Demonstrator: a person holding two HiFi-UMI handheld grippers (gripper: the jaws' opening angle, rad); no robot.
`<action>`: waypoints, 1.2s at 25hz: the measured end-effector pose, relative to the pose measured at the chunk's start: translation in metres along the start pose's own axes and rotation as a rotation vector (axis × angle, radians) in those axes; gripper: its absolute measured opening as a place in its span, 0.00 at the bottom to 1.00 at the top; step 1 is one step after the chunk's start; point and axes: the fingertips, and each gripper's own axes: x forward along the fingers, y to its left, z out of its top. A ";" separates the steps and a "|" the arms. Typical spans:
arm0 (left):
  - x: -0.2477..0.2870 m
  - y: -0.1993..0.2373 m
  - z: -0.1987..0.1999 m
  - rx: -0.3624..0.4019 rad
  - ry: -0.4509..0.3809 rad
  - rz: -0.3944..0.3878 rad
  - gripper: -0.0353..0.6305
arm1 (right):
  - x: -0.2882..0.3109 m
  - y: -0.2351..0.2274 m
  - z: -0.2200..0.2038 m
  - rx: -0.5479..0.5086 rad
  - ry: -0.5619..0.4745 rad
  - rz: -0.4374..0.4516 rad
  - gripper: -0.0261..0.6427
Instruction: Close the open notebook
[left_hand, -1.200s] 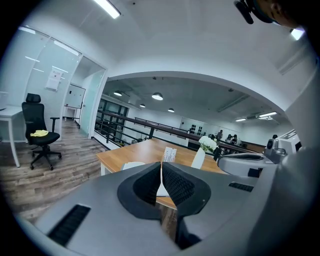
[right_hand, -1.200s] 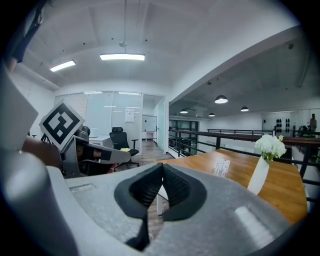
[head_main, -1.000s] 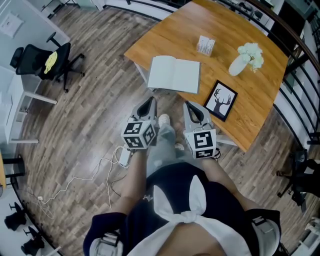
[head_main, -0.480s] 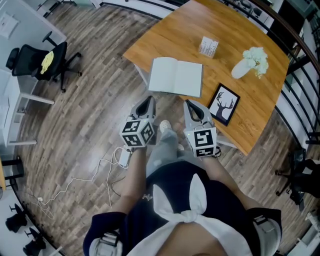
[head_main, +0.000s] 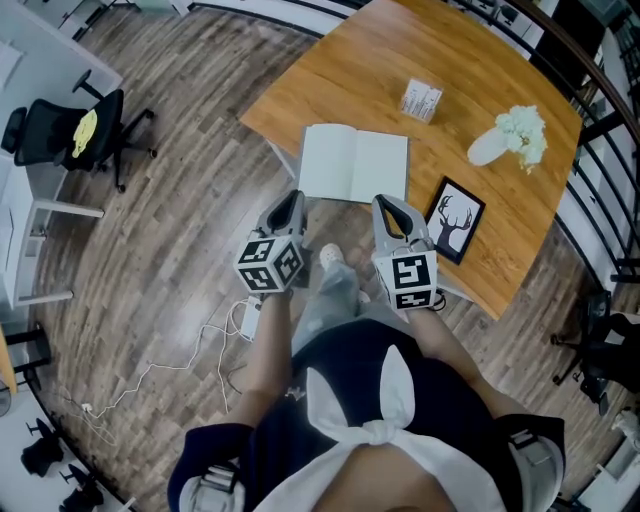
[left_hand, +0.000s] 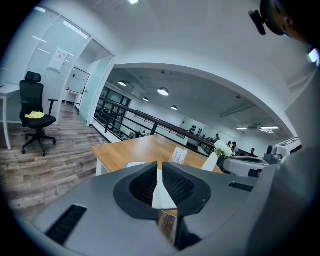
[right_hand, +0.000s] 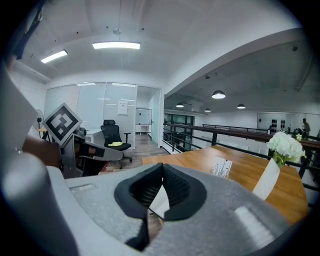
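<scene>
Since the earlier frame the person has stepped closer to the table (head_main: 340, 70), and both claws have come forward, so the gap to the notebook (head_main: 354, 165) has narrowed. The notebook lies open and flat, with blank white pages up, at the table's near edge close to its left corner. Its spine runs from near to far. The left claw (head_main: 290, 198) is just short of the near edge of the left page. The right claw (head_main: 386, 204) is just short of the right page's near corner. Both are over the wooden floor (head_main: 170, 240) and neither touches the book or the table. Each gripper view shows its own jaws brought together at the tips with nothing between them. This probably suits the job, since a cover is lifted and folded over rather than carried, and a closed tip can slip under a page edge. The claws stand one to each side of the spine, so either could likely turn its half while the other steadies the book. Just right of the notebook lies a framed deer picture (head_main: 456, 220). Farther off are a white vase of flowers (head_main: 510, 138) and a small printed box (head_main: 421, 99), all clear of the pages. An office chair (head_main: 60, 130) stands far to the left.
</scene>
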 end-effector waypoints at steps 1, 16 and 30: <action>0.004 0.004 0.001 -0.003 0.001 -0.001 0.09 | 0.004 -0.002 0.000 0.001 0.003 -0.003 0.04; 0.044 0.056 0.006 -0.051 0.034 0.018 0.39 | 0.061 -0.014 -0.014 0.017 0.073 -0.002 0.04; 0.089 0.087 -0.016 -0.071 0.152 -0.013 0.40 | 0.101 -0.025 -0.023 0.025 0.117 -0.008 0.04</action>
